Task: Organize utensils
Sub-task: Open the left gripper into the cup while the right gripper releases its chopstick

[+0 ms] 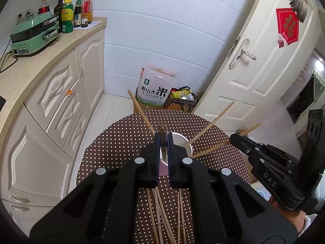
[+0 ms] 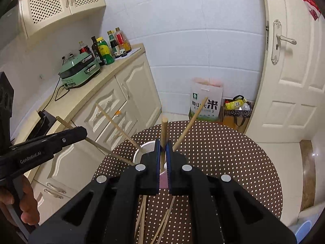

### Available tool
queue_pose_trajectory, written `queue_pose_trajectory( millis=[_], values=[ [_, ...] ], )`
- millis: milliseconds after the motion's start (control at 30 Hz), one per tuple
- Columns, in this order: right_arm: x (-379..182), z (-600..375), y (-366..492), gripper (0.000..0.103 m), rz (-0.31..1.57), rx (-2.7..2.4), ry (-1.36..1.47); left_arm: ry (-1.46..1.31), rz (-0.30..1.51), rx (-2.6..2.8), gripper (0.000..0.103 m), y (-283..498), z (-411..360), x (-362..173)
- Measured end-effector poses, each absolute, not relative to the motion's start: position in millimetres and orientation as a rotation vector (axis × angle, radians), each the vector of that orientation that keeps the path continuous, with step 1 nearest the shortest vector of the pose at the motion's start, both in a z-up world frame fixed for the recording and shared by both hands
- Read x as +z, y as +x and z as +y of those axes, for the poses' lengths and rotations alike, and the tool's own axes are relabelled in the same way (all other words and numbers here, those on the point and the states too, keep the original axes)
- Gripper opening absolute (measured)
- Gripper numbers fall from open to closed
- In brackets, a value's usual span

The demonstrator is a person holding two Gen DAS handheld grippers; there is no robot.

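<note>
A white cup [image 1: 181, 142] [image 2: 146, 146] stands on the round brown dotted table [image 1: 113, 142] [image 2: 223, 152]. Two wooden chopsticks [image 1: 212, 123] [image 2: 190, 123] lean out of it. My left gripper [image 1: 162, 140] [image 2: 84, 131] is shut on a chopstick [image 1: 162, 131] [image 2: 105, 147] whose lower end reaches into the cup. My right gripper [image 2: 163, 144] [image 1: 233, 137] is shut on another chopstick [image 2: 164, 130] [image 1: 213, 148], also slanting into the cup. Several loose chopsticks [image 1: 162, 213] [image 2: 142, 219] lie on the cloth beneath the grippers.
A cream cabinet counter [image 1: 40, 61] on the left carries a green appliance [image 1: 33, 34] and bottles [image 1: 68, 16]. A rice bag [image 1: 155, 87] and a shopping bag [image 1: 183, 97] sit on the floor behind the table. A white door [image 1: 264, 61] stands right.
</note>
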State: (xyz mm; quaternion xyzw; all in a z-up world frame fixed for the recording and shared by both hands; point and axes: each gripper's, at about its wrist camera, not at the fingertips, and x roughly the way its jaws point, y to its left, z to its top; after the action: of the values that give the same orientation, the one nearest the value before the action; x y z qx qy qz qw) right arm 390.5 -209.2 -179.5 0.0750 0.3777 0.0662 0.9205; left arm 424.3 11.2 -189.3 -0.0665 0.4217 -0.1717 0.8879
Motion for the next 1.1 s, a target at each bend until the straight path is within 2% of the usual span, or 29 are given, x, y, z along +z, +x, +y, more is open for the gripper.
queue_pose_trajectory(
  millis=[700, 767, 833, 900, 1100],
  values=[
    [-194.7, -202.8, 381.5, 0.008, 0.832, 0.136, 0.179, -0.101, 0.943, -0.349, 0.010, 415.1, 5.4, -201.9],
    [-193.9, -204.6, 379.7, 0.008, 0.831, 0.131, 0.188, -0.099, 0.950, -0.346, 0.014, 412.9, 6.4, -203.4],
    [-192.2, -205.9, 376.3, 0.010, 0.825, 0.128, 0.196, -0.094, 0.945, -0.334, 0.034, 409.5, 8.4, -203.3],
    [-190.7, -207.8, 372.2, 0.014, 0.820, 0.122, 0.202, -0.098, 0.925, -0.327, 0.049, 405.7, 10.6, -201.0],
    [-187.5, -211.4, 360.1, 0.018, 0.807, 0.113, 0.218, -0.110, 0.912, -0.338, 0.049, 397.7, 16.1, -200.7]
  ],
)
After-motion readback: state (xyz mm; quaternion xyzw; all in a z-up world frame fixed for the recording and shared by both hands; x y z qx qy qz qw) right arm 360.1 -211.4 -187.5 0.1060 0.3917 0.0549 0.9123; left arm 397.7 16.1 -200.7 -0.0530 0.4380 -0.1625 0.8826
